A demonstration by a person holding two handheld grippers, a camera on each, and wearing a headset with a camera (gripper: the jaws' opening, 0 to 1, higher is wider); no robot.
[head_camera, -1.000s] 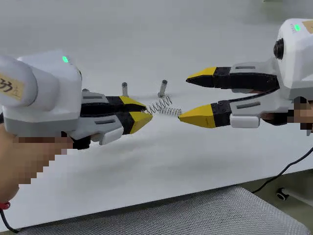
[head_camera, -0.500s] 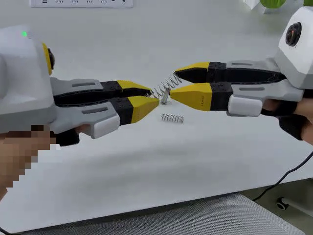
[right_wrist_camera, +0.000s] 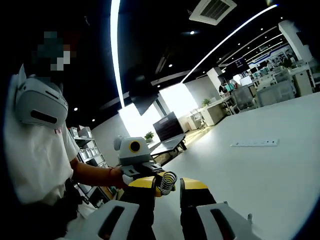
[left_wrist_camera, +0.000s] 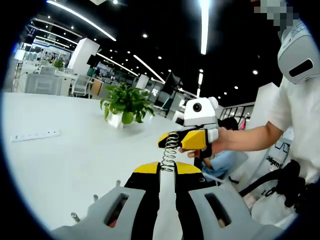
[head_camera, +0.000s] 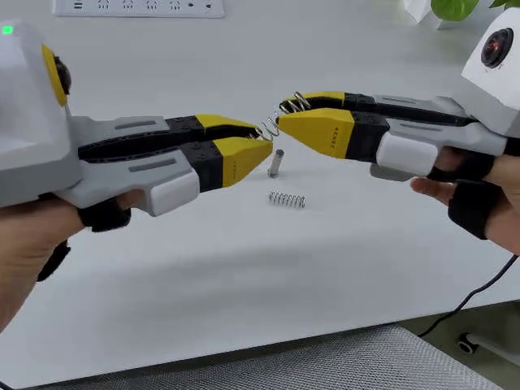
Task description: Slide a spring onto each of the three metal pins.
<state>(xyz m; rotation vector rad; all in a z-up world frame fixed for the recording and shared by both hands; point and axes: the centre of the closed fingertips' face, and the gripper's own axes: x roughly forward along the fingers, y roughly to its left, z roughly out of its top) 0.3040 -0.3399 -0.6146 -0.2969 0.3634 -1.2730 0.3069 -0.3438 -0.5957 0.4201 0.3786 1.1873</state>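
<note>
A steel spring (head_camera: 282, 115) hangs in the air between both grippers, above the white table. My left gripper (head_camera: 263, 136) is shut on its lower left end; in the left gripper view the spring (left_wrist_camera: 170, 149) rises from my left gripper (left_wrist_camera: 168, 169). My right gripper (head_camera: 282, 112) is shut on the other end, and the right gripper view shows the coil (right_wrist_camera: 167, 182) between its jaws. One metal pin (head_camera: 275, 162) stands on the table just under the tips. A second spring (head_camera: 286, 199) lies flat in front of it. Small pins (left_wrist_camera: 118, 183) stand on the table.
A white power strip (head_camera: 138, 7) lies at the far edge of the table (head_camera: 244, 268), and a green plant (head_camera: 455, 8) stands at the back right. A grey mesh surface (head_camera: 325, 357) borders the near edge. A black cable (head_camera: 479, 284) hangs off the right side.
The right gripper, open a second ago beside the spring's free end, has shut on it. Both grippers have lifted the spring higher over the pin. The headset view has shifted.
</note>
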